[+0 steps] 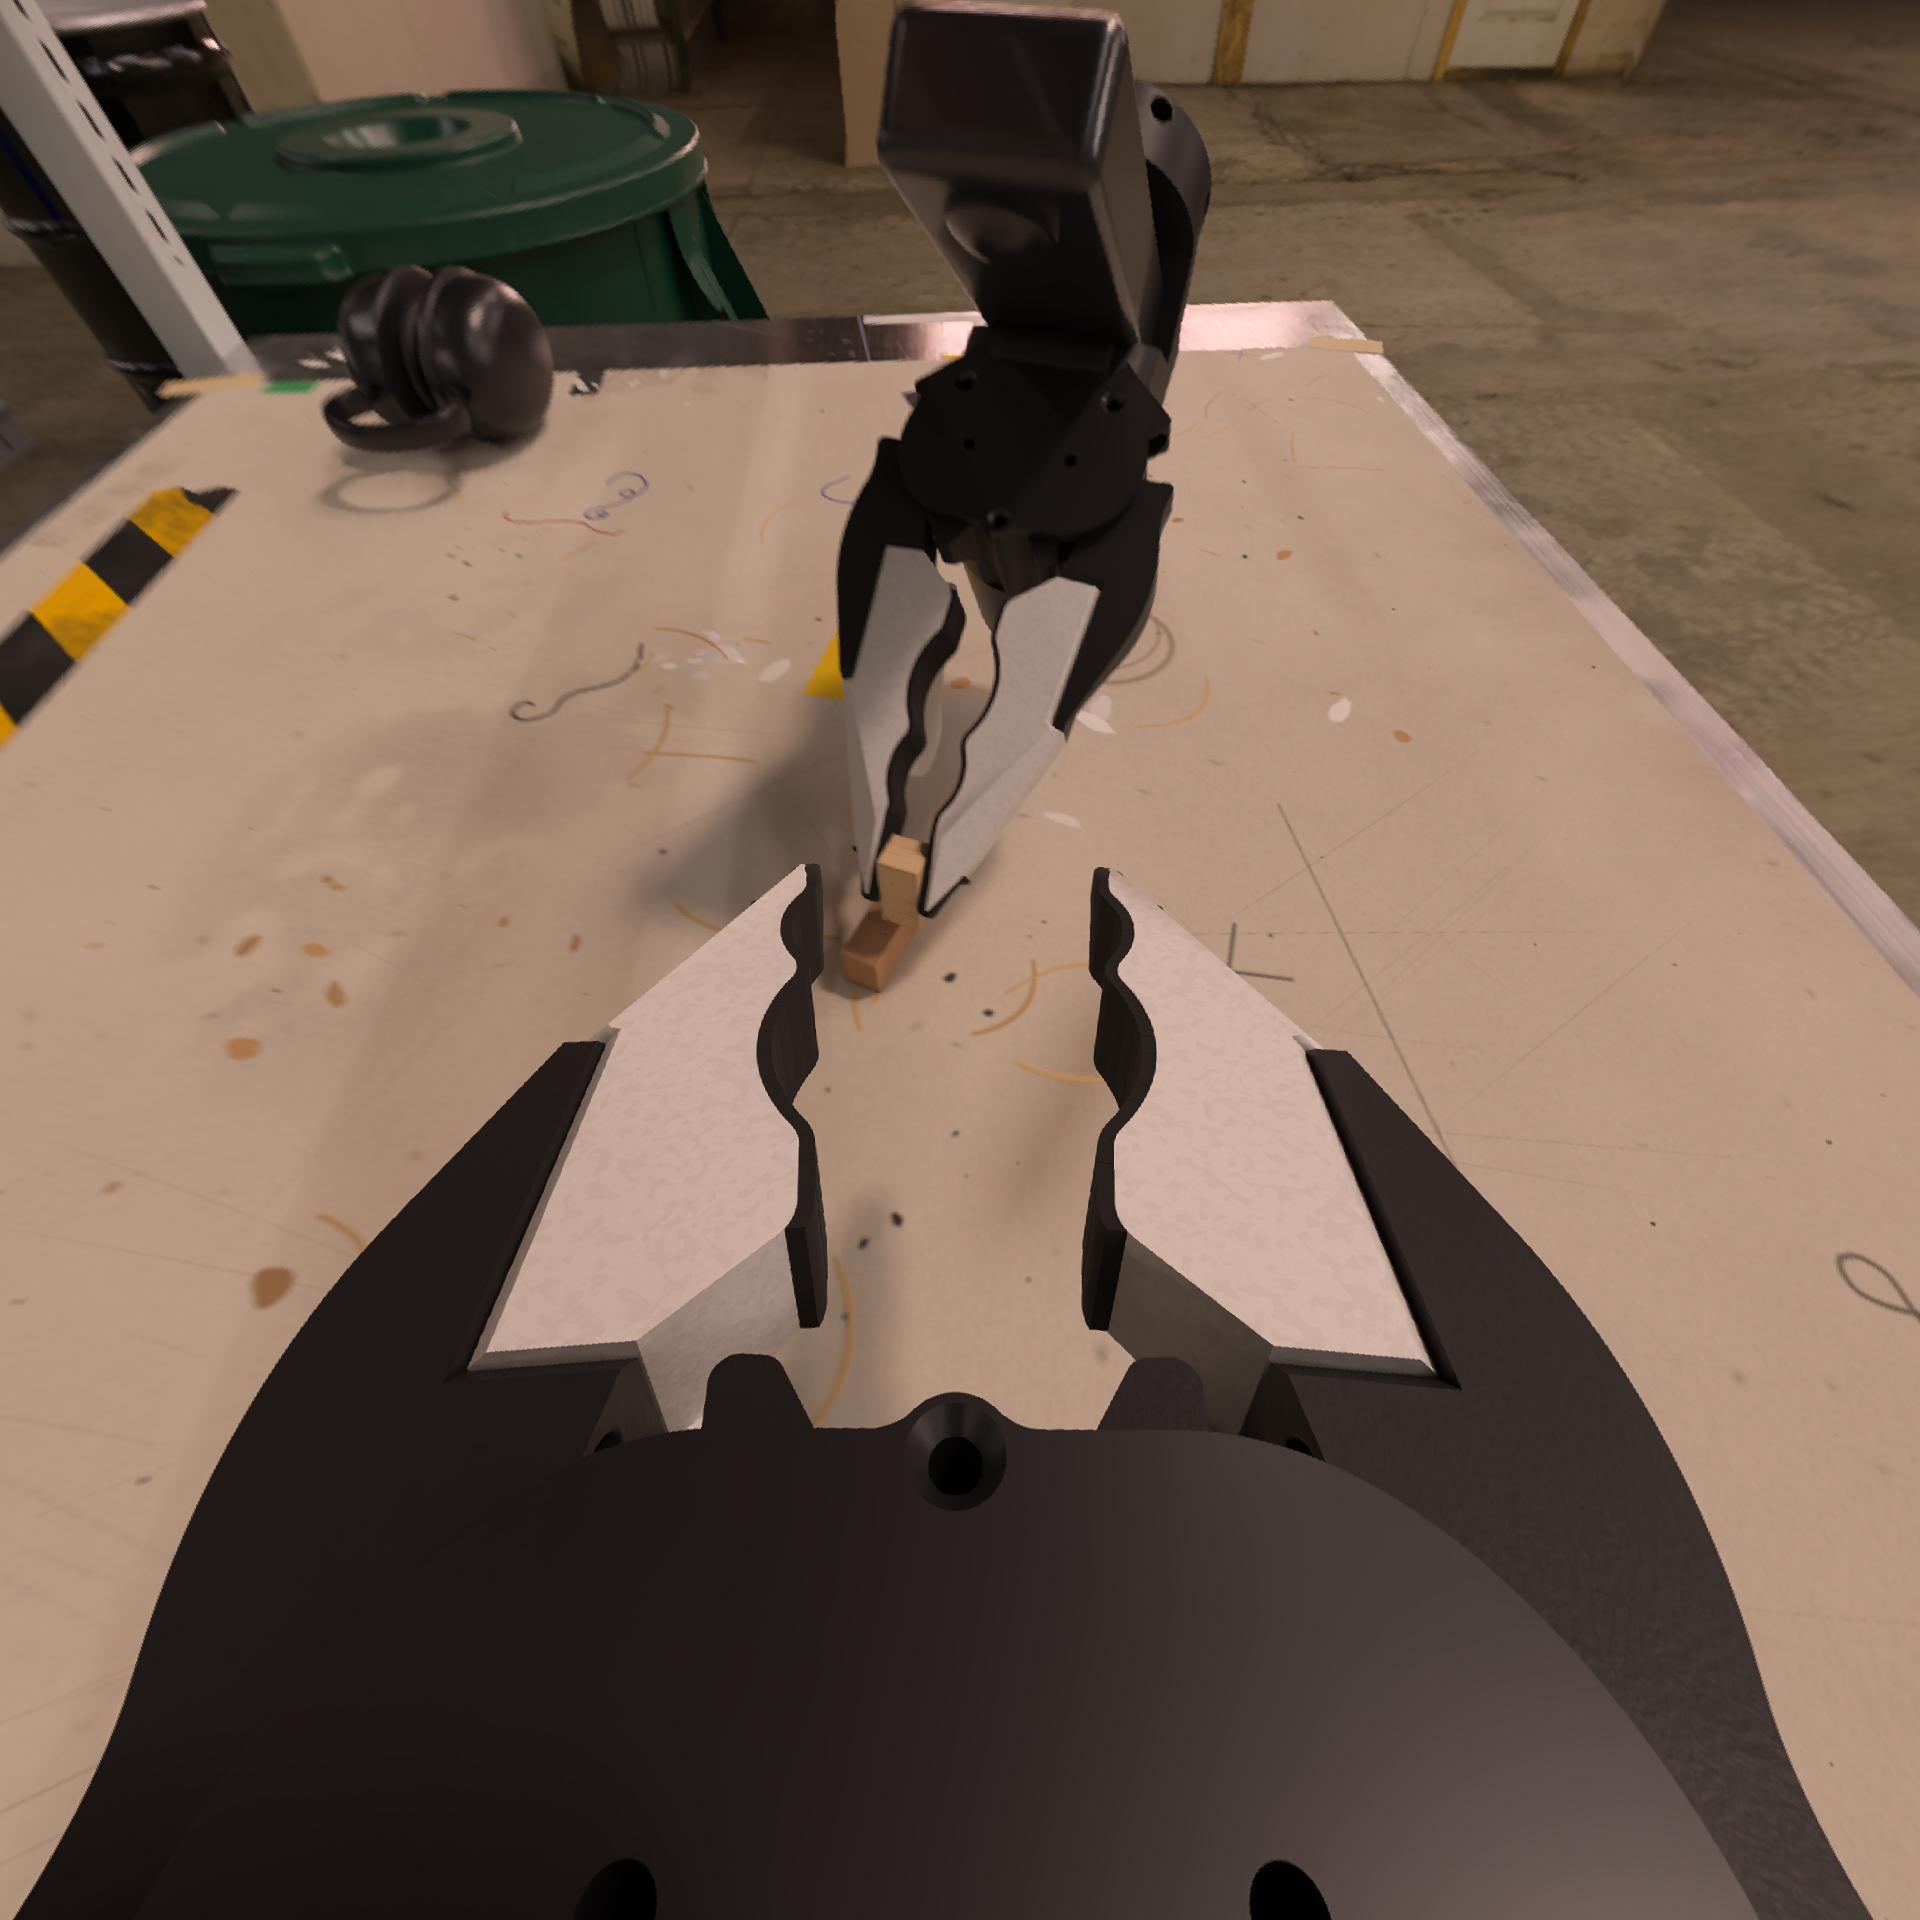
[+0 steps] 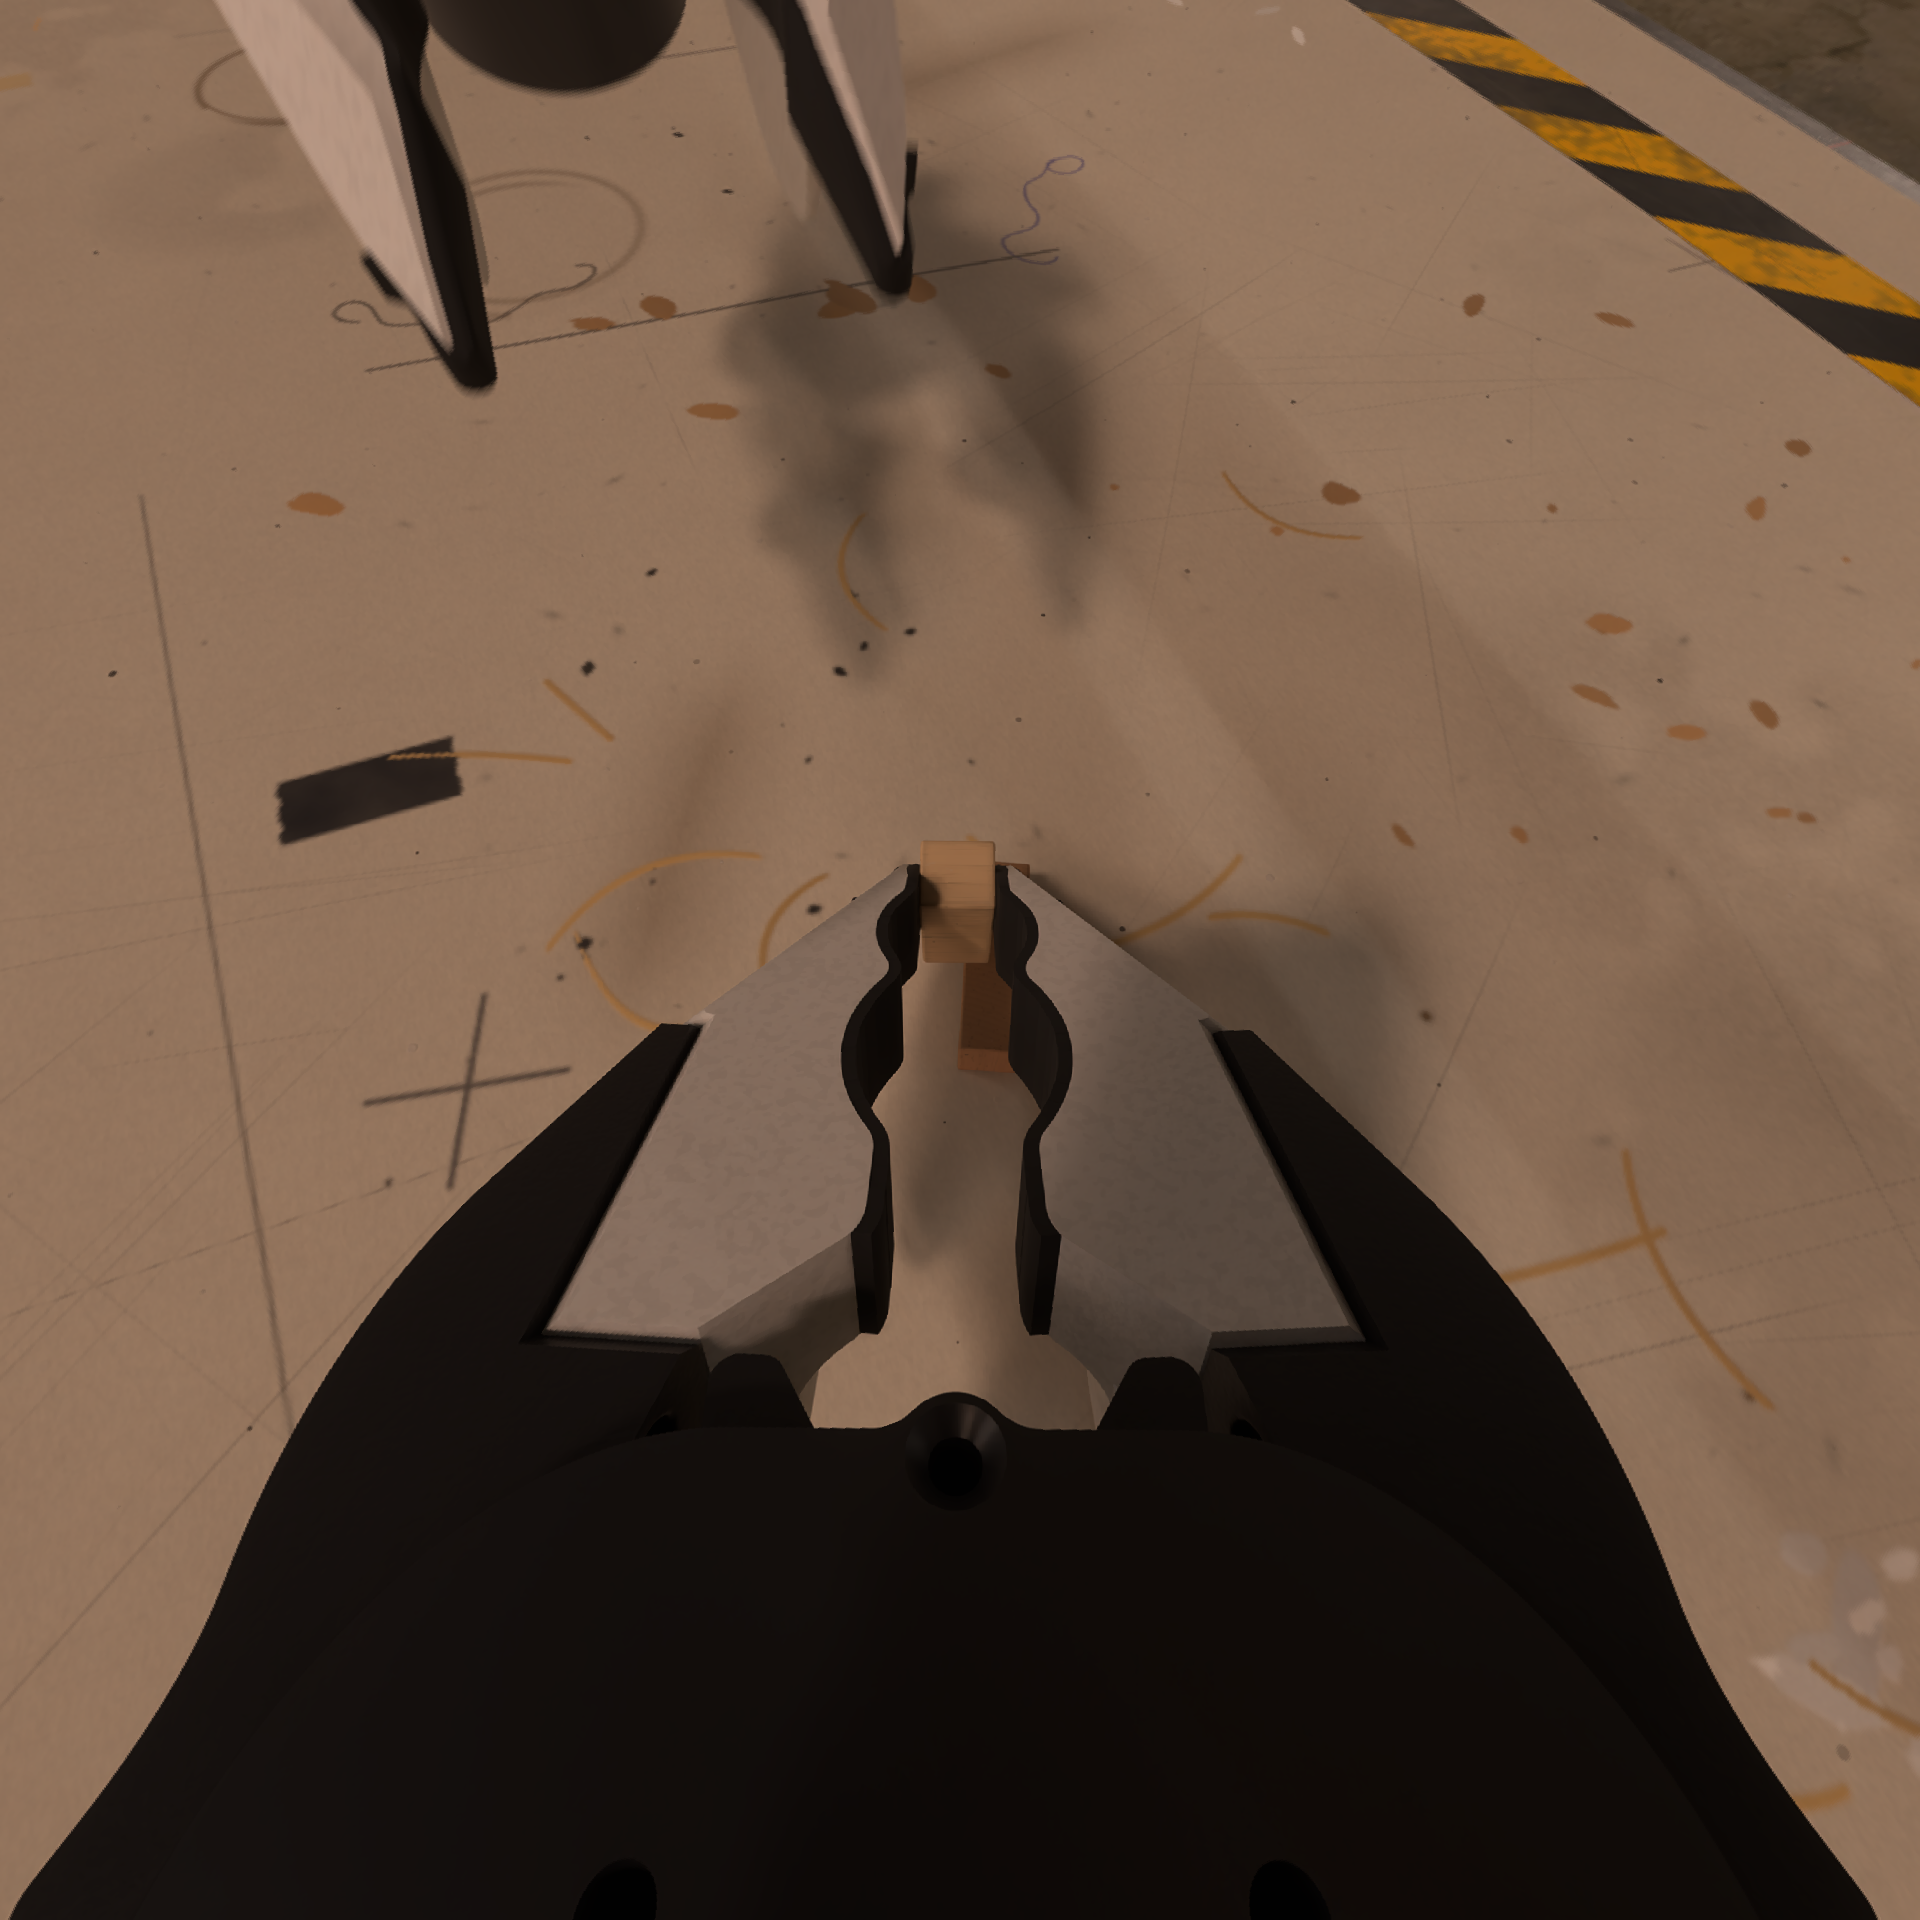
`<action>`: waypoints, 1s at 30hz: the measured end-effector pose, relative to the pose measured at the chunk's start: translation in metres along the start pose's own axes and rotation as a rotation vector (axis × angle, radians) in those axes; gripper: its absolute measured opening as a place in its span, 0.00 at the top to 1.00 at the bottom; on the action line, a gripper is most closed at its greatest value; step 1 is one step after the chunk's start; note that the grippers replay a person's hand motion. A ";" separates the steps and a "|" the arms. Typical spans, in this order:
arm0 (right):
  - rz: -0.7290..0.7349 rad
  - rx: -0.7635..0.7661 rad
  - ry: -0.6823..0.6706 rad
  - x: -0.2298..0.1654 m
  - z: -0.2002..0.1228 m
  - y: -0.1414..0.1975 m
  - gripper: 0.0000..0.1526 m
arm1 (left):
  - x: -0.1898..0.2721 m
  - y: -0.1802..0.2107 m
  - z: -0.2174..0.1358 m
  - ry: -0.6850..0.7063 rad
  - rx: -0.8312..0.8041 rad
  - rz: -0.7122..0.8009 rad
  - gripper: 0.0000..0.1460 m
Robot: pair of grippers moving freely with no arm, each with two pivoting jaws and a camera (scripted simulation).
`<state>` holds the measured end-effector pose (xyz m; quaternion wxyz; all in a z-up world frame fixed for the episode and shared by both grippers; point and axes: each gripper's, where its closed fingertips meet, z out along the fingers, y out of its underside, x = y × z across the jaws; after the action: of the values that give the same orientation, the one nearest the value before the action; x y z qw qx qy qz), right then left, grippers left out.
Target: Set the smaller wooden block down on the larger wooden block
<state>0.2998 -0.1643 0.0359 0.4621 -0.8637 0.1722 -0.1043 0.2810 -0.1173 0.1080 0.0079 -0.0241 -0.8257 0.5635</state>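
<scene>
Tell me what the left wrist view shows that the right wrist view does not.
Only the left wrist view shows the green bin, the black ear defenders and the whole right gripper from outside. Only the right wrist view shows a strip of black tape. Both show the table, the yellow-black hazard stripe, the smaller wooden block held over the larger wooden block, and the open left gripper.
</scene>
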 end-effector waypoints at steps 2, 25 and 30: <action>0.008 0.002 -0.002 0.001 0.000 0.001 0.92 | 0.004 0.007 0.007 0.028 -0.004 -0.026 0.65; 0.037 -0.037 0.038 0.008 0.002 0.006 0.91 | -0.014 0.020 0.029 0.078 -0.004 -0.096 0.65; 0.038 -0.032 0.036 0.008 0.002 0.006 0.91 | -0.015 0.021 0.029 0.081 -0.001 -0.111 0.65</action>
<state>0.3071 -0.1689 0.0300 0.4470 -0.8655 0.1983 -0.1081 0.2954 -0.1371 0.0781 0.0726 -0.0011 -0.8250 0.5604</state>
